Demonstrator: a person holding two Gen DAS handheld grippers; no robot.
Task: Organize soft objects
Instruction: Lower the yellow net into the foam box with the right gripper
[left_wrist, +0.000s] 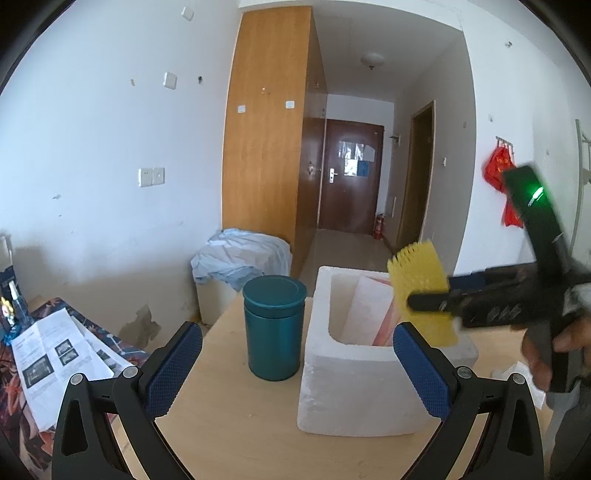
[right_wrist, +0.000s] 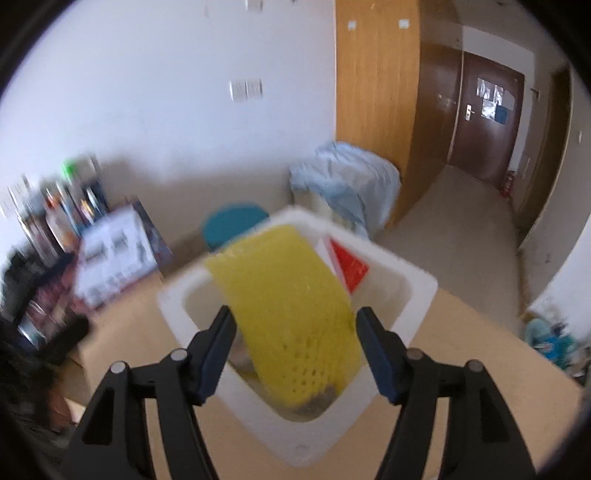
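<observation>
- A yellow foam net sleeve (right_wrist: 291, 314), a soft mesh pitted with small holes, is seen in the middle of the right wrist view, curling upward from between the fingers of the right gripper (right_wrist: 293, 350).
- The sleeve hangs over the open top of a white foam box (right_wrist: 417, 291); whether its lower end touches the box floor cannot be told because of blur.
- The jaws of the right gripper are spread apart, with the sleeve between them; whether the pads touch the mesh cannot be told.
- In the left wrist view the same sleeve (left_wrist: 421, 288) is seen at right of centre, above the box rim (left_wrist: 321, 295), with one black finger (left_wrist: 432, 302) of the right gripper across it.
- A pale pink sheet (left_wrist: 373, 306) is seen standing inside the box.
- The left gripper (left_wrist: 295, 365) fills the lower frame, its blue-padded jaws wide apart and empty.
- A teal canister (left_wrist: 274, 328) stands upright just left of the box on a light wooden table (left_wrist: 229, 410).
- Printed papers (left_wrist: 55, 350) lie at lower left.
- White walls, a tall wooden wardrobe (left_wrist: 266, 122) and a dark brown door (left_wrist: 351, 173) fill the upper frame; a red bag (left_wrist: 498, 170) hangs at right.
</observation>
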